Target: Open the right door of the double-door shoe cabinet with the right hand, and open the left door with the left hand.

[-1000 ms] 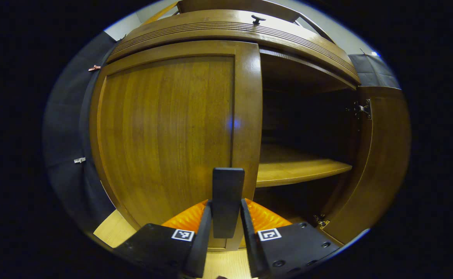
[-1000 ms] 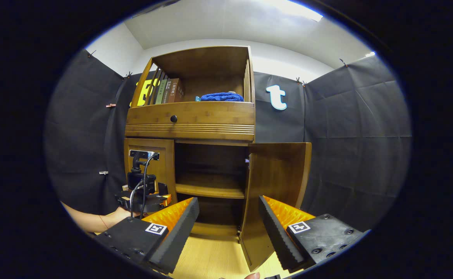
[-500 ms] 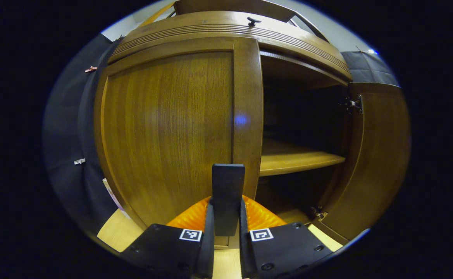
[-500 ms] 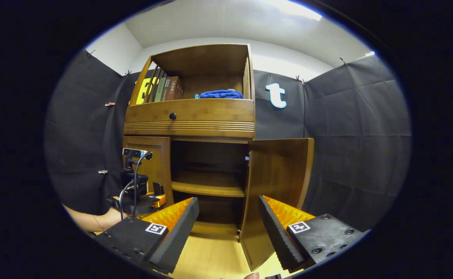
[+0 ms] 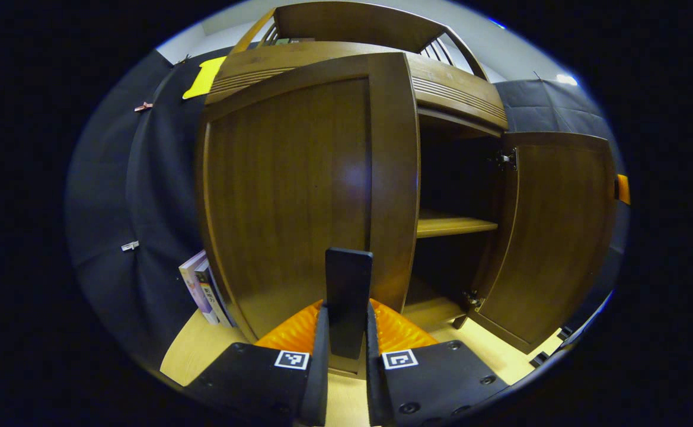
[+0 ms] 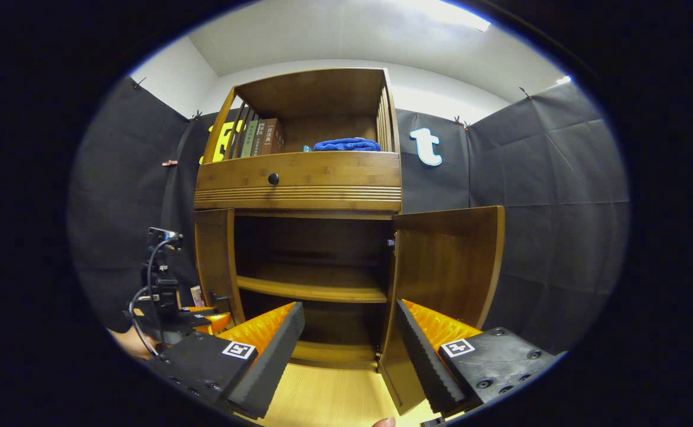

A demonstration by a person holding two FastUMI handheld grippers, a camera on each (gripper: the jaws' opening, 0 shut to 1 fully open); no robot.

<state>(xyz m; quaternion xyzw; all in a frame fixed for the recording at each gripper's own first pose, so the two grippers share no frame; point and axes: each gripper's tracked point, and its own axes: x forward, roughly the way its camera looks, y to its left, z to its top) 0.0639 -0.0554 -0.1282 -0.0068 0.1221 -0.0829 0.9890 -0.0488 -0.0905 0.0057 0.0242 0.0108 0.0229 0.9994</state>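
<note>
The wooden shoe cabinet's left door [image 5: 287,196] stands partly swung out, and my left gripper [image 5: 346,317] is shut on its dark flat handle [image 5: 349,290]. In the right gripper view that left door [image 6: 216,261] shows nearly edge-on, with the left gripper [image 6: 204,320] and the hand holding it low beside it. The right door [image 6: 447,267] hangs wide open, also seen as the right door [image 5: 553,231] in the left gripper view. My right gripper [image 6: 349,341] is open, back from the cabinet, with nothing between its fingers.
Inside the cabinet is one bare shelf [image 6: 316,287]. Above the doors sit a drawer with a dark knob [image 6: 273,178], several books [image 6: 260,137] and a blue cloth [image 6: 346,144]. More books [image 5: 201,290] lean on the floor left of the cabinet.
The left door has swung outward with my left gripper shut on its handle, uncovering the books beside the cabinet. The right gripper stays open and has barely moved.
</note>
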